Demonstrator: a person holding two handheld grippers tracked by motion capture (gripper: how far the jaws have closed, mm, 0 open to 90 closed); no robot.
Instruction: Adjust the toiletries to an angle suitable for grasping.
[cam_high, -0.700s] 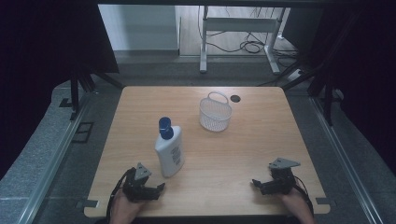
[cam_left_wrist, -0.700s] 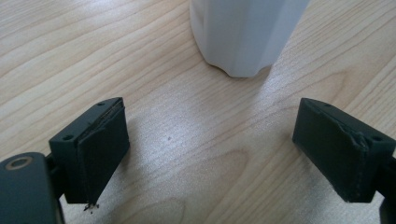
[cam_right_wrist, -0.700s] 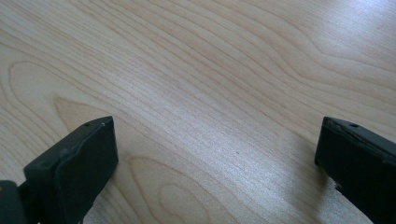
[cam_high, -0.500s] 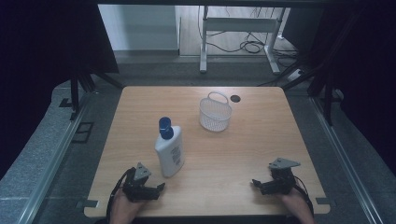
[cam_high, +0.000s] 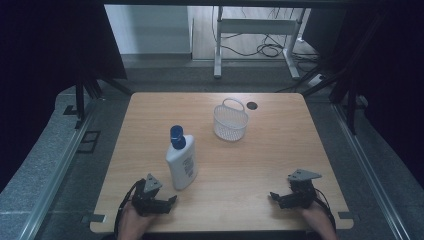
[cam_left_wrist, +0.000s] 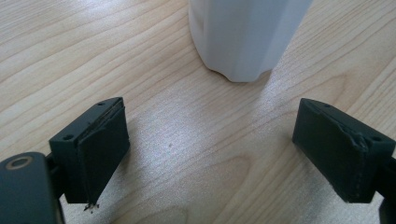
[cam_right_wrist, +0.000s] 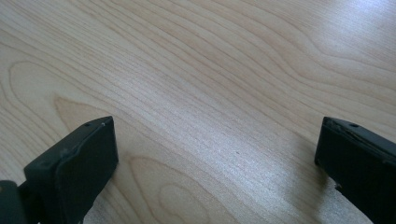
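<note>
Nothing had been moved since the earlier frame: left gripper (cam_high: 172, 199) and right gripper (cam_high: 273, 196) were kept released, unladen, near the white bottle (cam_high: 182, 163) and basket (cam_high: 230, 121).

Nothing has visibly changed across these moments: the left gripper (cam_high: 172, 199) and the right gripper (cam_high: 273, 196) sit at the same spots on the near edge of the wooden table (cam_high: 280, 150), jaws spread as before, and the white lotion bottle (cam_high: 181, 162) and the white mesh basket (cam_high: 230, 120) have not shifted
</note>
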